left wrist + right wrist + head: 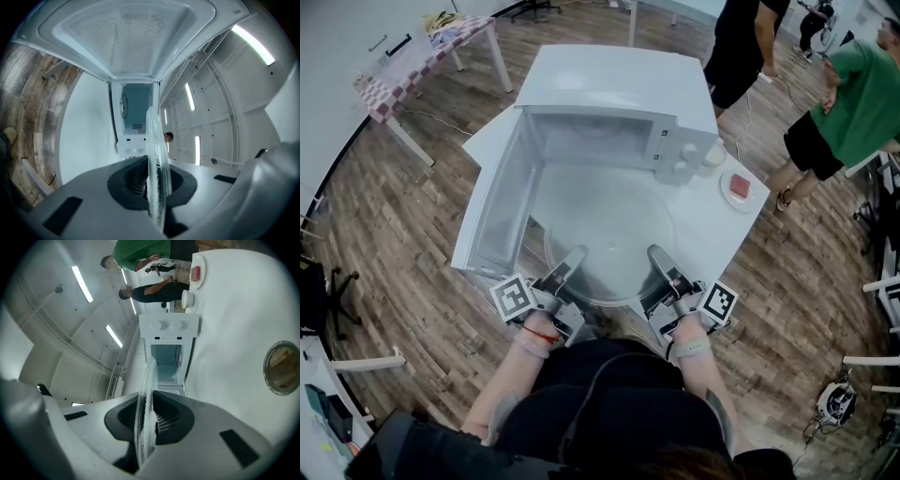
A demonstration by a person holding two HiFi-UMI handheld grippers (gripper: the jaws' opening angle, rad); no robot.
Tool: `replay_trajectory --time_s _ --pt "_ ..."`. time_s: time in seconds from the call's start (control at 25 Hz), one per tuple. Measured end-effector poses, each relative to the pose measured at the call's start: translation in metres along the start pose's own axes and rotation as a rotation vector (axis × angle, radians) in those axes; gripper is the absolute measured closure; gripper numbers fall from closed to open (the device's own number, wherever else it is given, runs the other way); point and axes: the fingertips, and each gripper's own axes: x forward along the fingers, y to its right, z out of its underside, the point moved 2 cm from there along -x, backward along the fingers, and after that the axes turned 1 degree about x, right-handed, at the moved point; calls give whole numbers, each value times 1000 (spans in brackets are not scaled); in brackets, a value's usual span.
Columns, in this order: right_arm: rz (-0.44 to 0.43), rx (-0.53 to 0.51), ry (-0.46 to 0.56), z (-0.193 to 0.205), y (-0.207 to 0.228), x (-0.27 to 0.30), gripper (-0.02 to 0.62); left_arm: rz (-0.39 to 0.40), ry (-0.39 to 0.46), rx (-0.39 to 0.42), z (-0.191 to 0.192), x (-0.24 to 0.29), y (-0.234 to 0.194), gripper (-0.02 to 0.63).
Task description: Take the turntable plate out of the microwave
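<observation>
The clear glass turntable plate (609,230) is held level in front of the open white microwave (609,94), over the white table (748,234). My left gripper (573,259) is shut on the plate's near-left rim and my right gripper (660,257) is shut on its near-right rim. In the left gripper view the plate (154,136) shows edge-on, pinched between the dark pads of the left gripper (151,185). The right gripper view has the same edge-on plate (149,380) clamped in the right gripper (148,420). The microwave door (492,202) stands swung open at the left.
A small plate with something red on it (738,189) and a white cup (713,153) sit on the table right of the microwave. People (853,103) stand at the far right. A table with a checkered cloth (422,52) is at the far left.
</observation>
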Motion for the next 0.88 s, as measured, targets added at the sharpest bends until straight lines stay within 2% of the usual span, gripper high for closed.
replay_trajectory --time_s 0.88 --pt "-11 -4 18 -6 -1 -4 553 1 -22 2 3 8 1 578"
